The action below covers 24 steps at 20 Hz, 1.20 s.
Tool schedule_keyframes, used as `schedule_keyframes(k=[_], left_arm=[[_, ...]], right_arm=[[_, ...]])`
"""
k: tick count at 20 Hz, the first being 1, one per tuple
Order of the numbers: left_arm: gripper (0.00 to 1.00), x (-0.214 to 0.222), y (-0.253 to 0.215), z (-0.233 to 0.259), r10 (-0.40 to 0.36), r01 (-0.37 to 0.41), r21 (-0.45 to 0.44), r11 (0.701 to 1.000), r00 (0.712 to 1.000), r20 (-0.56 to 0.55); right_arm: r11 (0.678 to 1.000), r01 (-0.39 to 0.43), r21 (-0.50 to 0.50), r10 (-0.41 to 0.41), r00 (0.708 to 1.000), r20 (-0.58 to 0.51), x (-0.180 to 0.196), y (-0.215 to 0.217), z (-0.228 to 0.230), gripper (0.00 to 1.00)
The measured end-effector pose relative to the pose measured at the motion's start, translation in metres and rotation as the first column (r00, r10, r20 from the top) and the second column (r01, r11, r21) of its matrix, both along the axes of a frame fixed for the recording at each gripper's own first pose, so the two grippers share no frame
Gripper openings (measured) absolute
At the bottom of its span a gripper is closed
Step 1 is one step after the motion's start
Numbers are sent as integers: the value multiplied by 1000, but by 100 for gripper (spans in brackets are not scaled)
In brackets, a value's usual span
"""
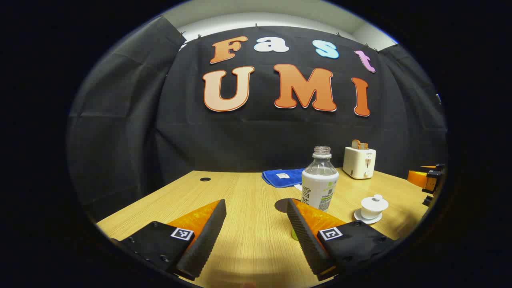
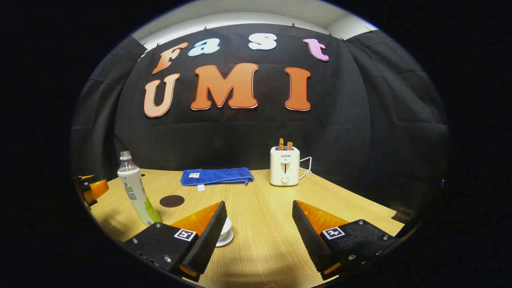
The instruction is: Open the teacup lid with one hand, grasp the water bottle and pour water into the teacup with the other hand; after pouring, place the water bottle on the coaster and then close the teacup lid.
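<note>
An uncapped water bottle (image 1: 320, 180) with a white label stands upright on the wooden table (image 1: 240, 192), just beyond my left gripper's right finger. Beside its base lies a dark round coaster (image 1: 281, 205), partly covered. The white lidded teacup (image 1: 374, 206) sits on its saucer to the right of the bottle. My left gripper (image 1: 256, 204) is open, holding nothing. In the right gripper view, the teacup (image 2: 226, 231) peeks out behind the left finger of my open right gripper (image 2: 259, 205). The bottle (image 2: 134, 192) and coaster (image 2: 172, 201) lie farther left.
A cream toaster (image 2: 285, 166) holding toast stands at the back of the table, its cord trailing right. A folded blue cloth (image 2: 216, 176) lies left of it. The right gripper (image 1: 428, 180) shows at the left gripper view's right edge, the left gripper (image 2: 90, 190) at the other view's left edge.
</note>
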<state>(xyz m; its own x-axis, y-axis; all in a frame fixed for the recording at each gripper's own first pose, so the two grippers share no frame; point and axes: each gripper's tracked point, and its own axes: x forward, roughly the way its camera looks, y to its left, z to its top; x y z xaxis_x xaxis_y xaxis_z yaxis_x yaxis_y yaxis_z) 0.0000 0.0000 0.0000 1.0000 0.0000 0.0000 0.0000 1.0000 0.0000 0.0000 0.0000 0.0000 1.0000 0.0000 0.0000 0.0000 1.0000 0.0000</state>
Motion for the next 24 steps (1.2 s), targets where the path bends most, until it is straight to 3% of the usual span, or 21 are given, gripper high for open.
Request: schedule_keyframes(k=[24], left_arm=[[98, 1, 0, -5, 3, -3, 9, 1000, 1000, -16]], right_arm=[[1000, -22, -3, 22, 1000, -18, 1, 3, -3, 98]])
